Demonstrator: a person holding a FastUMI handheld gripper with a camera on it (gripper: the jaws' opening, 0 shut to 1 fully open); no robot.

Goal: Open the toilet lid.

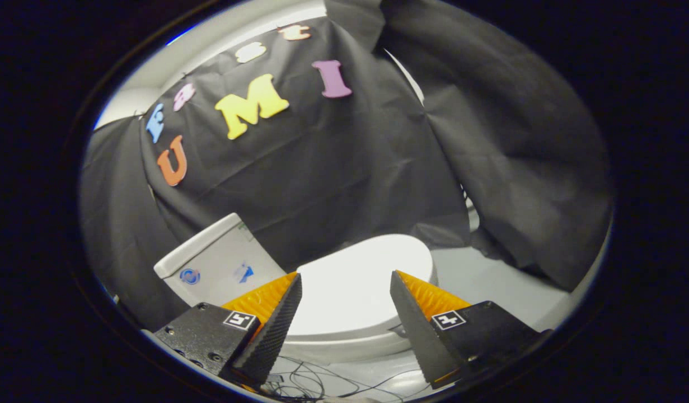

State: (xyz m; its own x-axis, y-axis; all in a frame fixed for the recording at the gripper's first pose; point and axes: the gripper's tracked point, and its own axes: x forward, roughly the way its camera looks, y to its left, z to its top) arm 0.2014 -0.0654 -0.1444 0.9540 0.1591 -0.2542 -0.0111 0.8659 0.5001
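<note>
Toilet lid [358, 280] down flat on the bowl, seen between and beyond the fingers. Tank [218, 266] beside it against black cloth wall [333, 168]. Gripper [346, 282] wide open, holding nothing. Loose wires [316, 383] on floor beneath.

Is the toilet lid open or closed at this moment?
Closed: the toilet lid lies flat on the bowl, beyond the open gripper, whose jaws touch nothing.
</note>
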